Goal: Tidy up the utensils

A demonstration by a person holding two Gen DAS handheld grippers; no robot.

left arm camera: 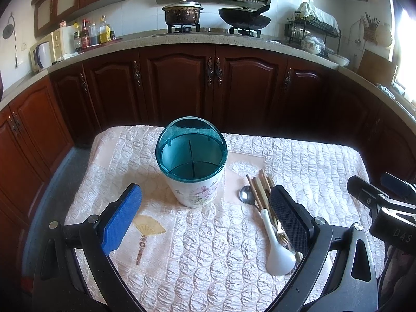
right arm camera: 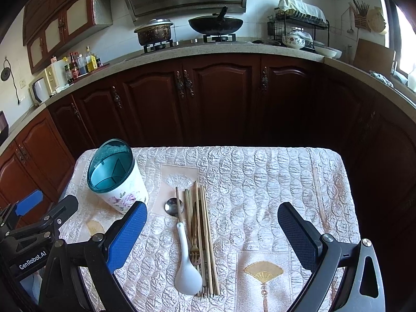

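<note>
A white floral utensil holder (left arm camera: 194,191) (right arm camera: 124,192) with a teal divided rim stands upright on the quilted cloth, its teal lid tipped back. To its right lies a bundle: a white ceramic spoon (left arm camera: 278,253) (right arm camera: 186,267), a metal spoon (left arm camera: 247,195) (right arm camera: 173,206), a small gold fork (right arm camera: 194,253) and several wooden chopsticks (left arm camera: 260,189) (right arm camera: 205,239). My left gripper (left arm camera: 205,221) hangs open just short of the holder, nothing between its fingers. My right gripper (right arm camera: 212,236) is open above the utensil bundle. Each gripper shows at the edge of the other's view.
The quilted pink cloth (right arm camera: 260,182) covers a small table. Dark wooden cabinets (left arm camera: 182,83) stand close behind it. On the counter are a pot (left arm camera: 182,13), a wok (left arm camera: 244,17), bottles (left arm camera: 91,32) and a dish rack (left arm camera: 312,30).
</note>
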